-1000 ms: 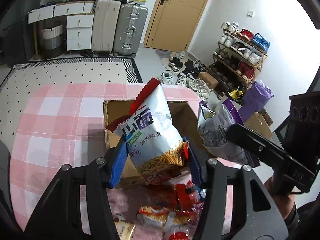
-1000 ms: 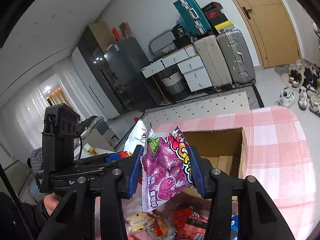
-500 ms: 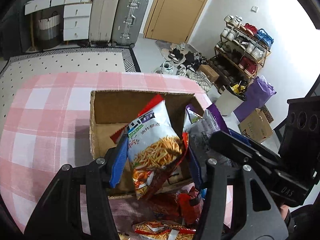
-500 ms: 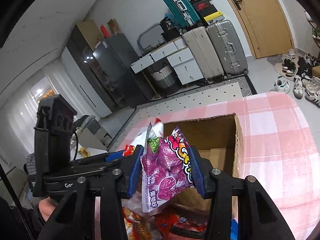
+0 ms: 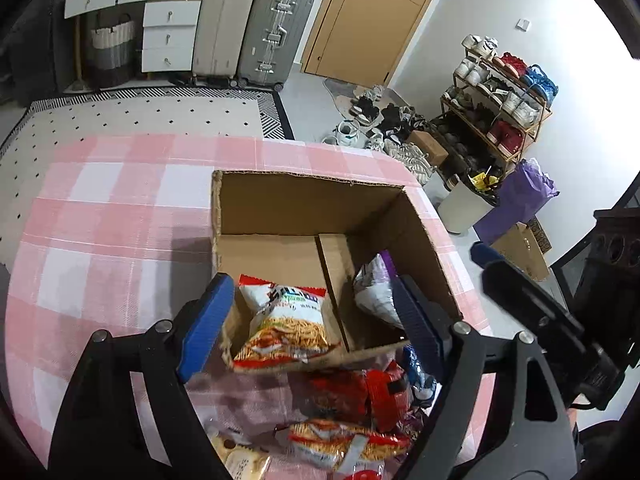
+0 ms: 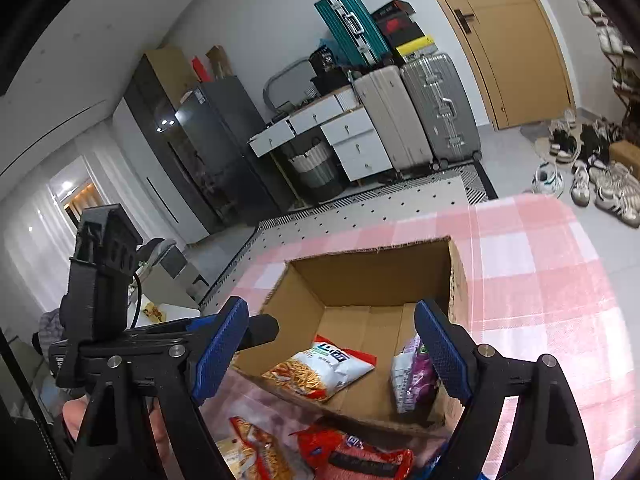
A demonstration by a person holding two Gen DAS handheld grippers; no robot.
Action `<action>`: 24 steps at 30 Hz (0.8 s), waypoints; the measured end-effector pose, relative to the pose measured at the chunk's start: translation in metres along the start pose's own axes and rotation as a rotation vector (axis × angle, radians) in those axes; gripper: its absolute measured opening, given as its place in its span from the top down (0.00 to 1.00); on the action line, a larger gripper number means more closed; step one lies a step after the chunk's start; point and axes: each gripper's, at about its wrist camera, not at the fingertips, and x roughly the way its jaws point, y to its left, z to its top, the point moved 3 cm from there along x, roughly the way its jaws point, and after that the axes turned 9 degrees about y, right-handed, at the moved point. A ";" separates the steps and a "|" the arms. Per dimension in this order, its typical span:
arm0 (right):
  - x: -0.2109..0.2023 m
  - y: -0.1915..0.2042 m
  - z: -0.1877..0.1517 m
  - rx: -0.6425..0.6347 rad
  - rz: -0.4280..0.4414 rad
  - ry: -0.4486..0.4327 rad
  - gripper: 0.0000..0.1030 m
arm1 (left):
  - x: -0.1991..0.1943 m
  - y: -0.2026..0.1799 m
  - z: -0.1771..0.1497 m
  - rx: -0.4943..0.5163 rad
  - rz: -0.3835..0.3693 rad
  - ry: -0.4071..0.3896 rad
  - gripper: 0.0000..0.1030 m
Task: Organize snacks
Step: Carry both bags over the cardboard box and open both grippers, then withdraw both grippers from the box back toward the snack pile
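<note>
An open cardboard box point(image 5: 312, 188) point(image 6: 372, 256) stands on the pink checked tablecloth point(image 5: 108, 216). A white-and-red fries bag point(image 5: 286, 320) point(image 6: 320, 372) lies inside its left part. A purple-and-white snack bag point(image 5: 374, 292) point(image 6: 412, 376) leans inside its right part. My left gripper point(image 5: 312, 324) is open and empty above the box's near edge. My right gripper point(image 6: 332, 352) is open and empty just over the box.
Several loose snack packets point(image 5: 352, 396) point(image 6: 348, 456) lie on the cloth in front of the box. Suitcases point(image 5: 276, 32), a drawer unit, a shoe rack point(image 5: 504, 92) and a door stand on the floor behind the table.
Both grippers have opened and let go of their bags. The fries bag and the purple bag now lie inside the box. Both grippers have moved over the box.
</note>
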 end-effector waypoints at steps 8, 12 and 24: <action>-0.042 0.016 -0.010 -0.010 -0.013 -0.038 0.13 | -0.048 -0.013 -0.022 0.021 0.054 -0.061 0.21; -0.061 0.023 -0.022 -0.014 -0.021 -0.050 0.10 | -0.076 -0.022 -0.033 0.031 0.090 -0.099 0.20; -0.109 0.061 -0.061 -0.056 -0.035 -0.093 0.05 | -0.146 -0.038 -0.086 0.056 0.130 -0.157 0.10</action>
